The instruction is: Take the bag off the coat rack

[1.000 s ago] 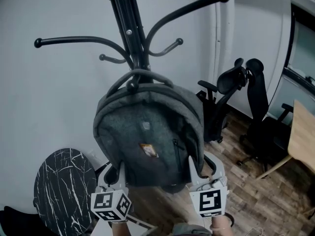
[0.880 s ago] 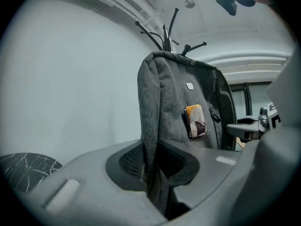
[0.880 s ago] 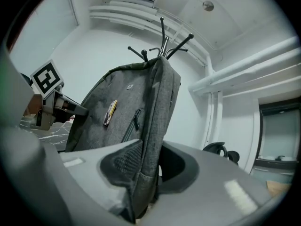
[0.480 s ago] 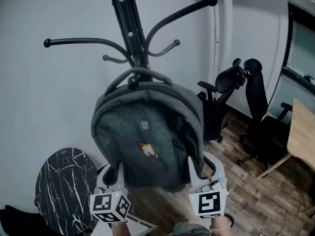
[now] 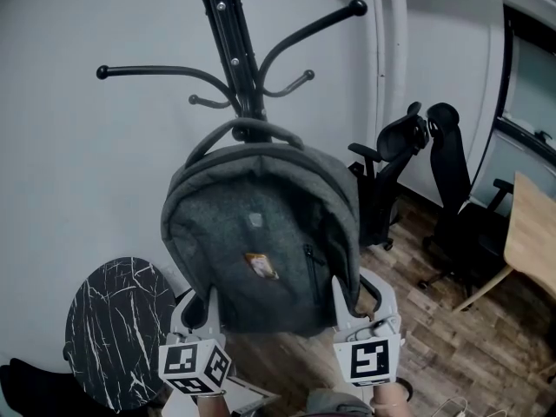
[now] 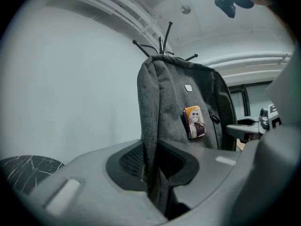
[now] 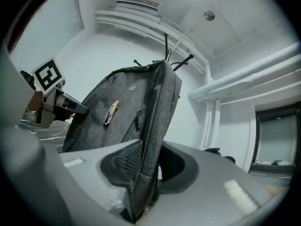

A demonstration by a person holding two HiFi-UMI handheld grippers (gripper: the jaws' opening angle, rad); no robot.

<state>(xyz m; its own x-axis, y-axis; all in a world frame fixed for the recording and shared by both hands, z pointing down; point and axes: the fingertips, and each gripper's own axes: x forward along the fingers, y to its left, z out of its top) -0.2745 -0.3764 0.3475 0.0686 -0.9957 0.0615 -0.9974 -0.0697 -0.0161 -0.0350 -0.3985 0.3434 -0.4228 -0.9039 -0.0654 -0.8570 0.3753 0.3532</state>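
A grey backpack (image 5: pixel 261 241) with a small picture badge (image 5: pixel 261 266) hangs in front of the black coat rack (image 5: pixel 228 42). Its top handle (image 5: pixel 248 129) arches right by the pole; whether it rests on a hook cannot be told. My left gripper (image 5: pixel 198 307) is shut on the bag's lower left edge, my right gripper (image 5: pixel 360 298) on its lower right edge. In the left gripper view the fabric (image 6: pixel 155 126) is pinched between the jaws of the left gripper (image 6: pixel 157 173). The right gripper view shows the bag's side seam (image 7: pixel 150 126) clamped in the right gripper (image 7: pixel 146 173).
A round black marble table (image 5: pixel 117 328) stands low at the left. Two black office chairs (image 5: pixel 391 172) (image 5: pixel 452 189) and a wooden table (image 5: pixel 532 241) stand to the right on the wood floor. White pipes (image 5: pixel 382 85) run up the wall behind the rack.
Both grippers have lifted the bag a little. The hook knob that showed under the handle earlier is out of sight now, and the rack has drifted right in the view.
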